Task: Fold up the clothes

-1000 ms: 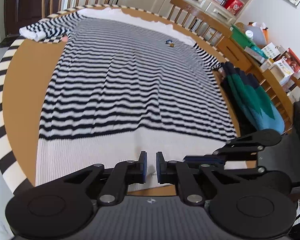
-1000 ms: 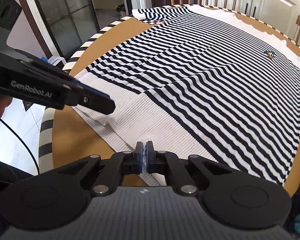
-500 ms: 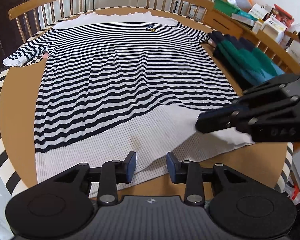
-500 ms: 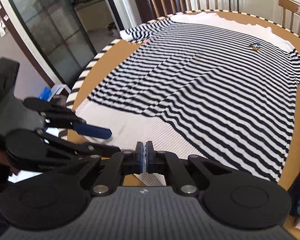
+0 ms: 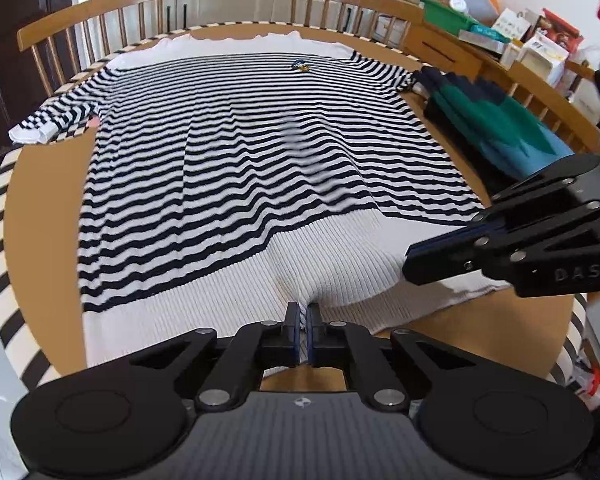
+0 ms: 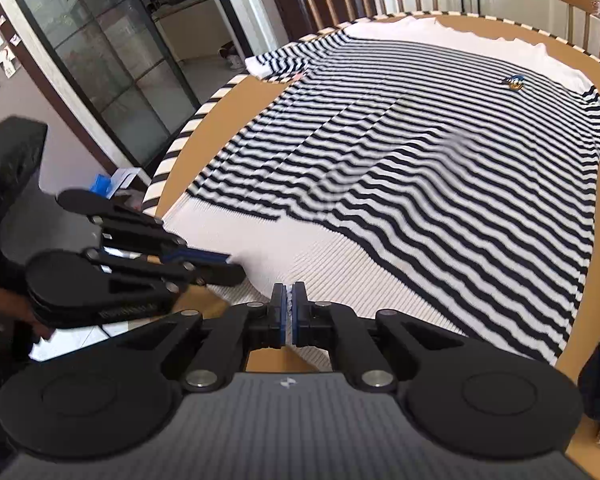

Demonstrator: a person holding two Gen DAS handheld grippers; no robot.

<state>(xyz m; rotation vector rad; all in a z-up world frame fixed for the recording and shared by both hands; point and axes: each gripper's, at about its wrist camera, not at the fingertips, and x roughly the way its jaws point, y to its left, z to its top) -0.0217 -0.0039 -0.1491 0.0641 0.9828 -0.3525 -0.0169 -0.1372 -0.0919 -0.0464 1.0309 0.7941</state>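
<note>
A black-and-white striped sweater [image 5: 240,168] lies flat, front up, on a round wooden table [image 5: 44,184], with its white ribbed hem [image 5: 204,304] nearest me. My left gripper [image 5: 303,316] is shut on the middle of that hem, which puckers up into the pads. Further right along the same hem edge, my right gripper [image 5: 410,268] is also shut on it. In the right wrist view the right gripper [image 6: 288,300] pinches the hem of the sweater [image 6: 440,168], and the left gripper [image 6: 232,266] grips the hem just to its left.
A folded green, blue and navy garment [image 5: 496,128] lies at the table's right edge. Wooden chairs [image 5: 100,16] ring the far side. A side table with boxes [image 5: 532,44] stands at the right. A glass-door cabinet [image 6: 100,60] is on the left.
My left gripper stood open half a second ago and has now shut on the hem. The hem has bunched and risen slightly between the grippers. The right gripper stayed shut.
</note>
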